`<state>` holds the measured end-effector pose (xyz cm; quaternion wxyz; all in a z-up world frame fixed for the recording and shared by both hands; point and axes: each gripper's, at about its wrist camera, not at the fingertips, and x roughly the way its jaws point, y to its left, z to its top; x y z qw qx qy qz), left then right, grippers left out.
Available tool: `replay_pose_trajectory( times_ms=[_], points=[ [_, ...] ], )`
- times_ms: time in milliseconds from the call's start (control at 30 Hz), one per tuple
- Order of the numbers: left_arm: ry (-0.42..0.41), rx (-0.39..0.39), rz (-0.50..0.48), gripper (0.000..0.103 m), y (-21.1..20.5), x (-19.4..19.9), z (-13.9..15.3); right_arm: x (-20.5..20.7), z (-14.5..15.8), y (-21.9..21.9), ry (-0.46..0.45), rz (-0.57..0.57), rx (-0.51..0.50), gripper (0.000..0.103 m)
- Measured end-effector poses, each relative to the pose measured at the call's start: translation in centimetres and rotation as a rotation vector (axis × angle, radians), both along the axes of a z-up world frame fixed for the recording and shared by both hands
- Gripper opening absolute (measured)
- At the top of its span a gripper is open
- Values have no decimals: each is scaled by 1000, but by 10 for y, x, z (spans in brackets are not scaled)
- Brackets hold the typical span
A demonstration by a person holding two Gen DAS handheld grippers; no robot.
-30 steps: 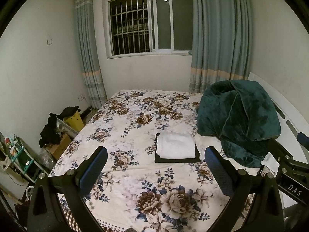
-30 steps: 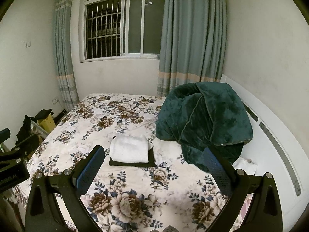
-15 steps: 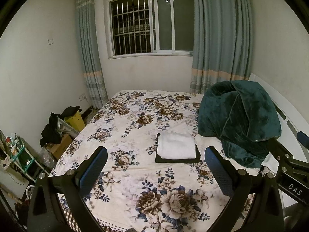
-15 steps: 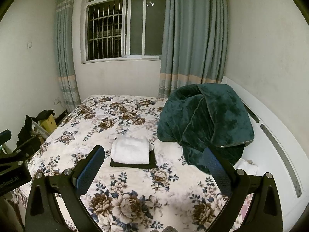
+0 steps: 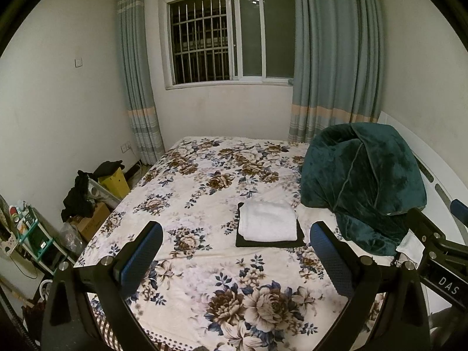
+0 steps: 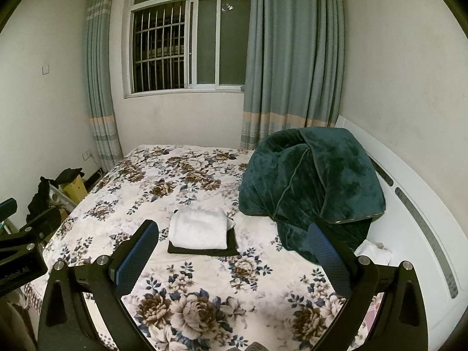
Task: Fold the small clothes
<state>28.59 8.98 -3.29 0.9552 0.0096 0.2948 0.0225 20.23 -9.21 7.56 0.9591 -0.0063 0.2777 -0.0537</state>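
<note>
In the left wrist view, the left gripper (image 5: 235, 251) is seen spread wide and empty, held above the near edge of the bed (image 5: 204, 278). Compared with the frames of one second ago, the scene has shifted only slightly downward and the stack appears marginally farther away; no garment has been displaced. The white folded cloth (image 5: 267, 223) lies on the black folded cloth (image 5: 298, 238), near the middle of the bed and just beside the green blanket (image 5: 362, 181). In the right wrist view, the right gripper (image 6: 234, 248) is likewise spread wide with nothing between its fingers, well apart from the white folded cloth (image 6: 199, 228). The small retreat and the tidy stack suggest that the folding is finished or nearly so; no unfolded small garment can be identified on the bed.
</note>
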Motion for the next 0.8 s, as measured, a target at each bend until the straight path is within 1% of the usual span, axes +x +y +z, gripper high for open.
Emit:
replay_pose_trajectory(
  times_ms=[533,667,800],
  points=[
    [-1,0,3,103,3,-1,3,-2,-3,2,-5,-6,1,103],
    [2,-6,2,103,6,-1,8,-3,-3,3,-5,-10,1,103],
    [-14,-4,5,103,7,-3,11,-4,-4,3,-6,-10,1,103]
  ],
)
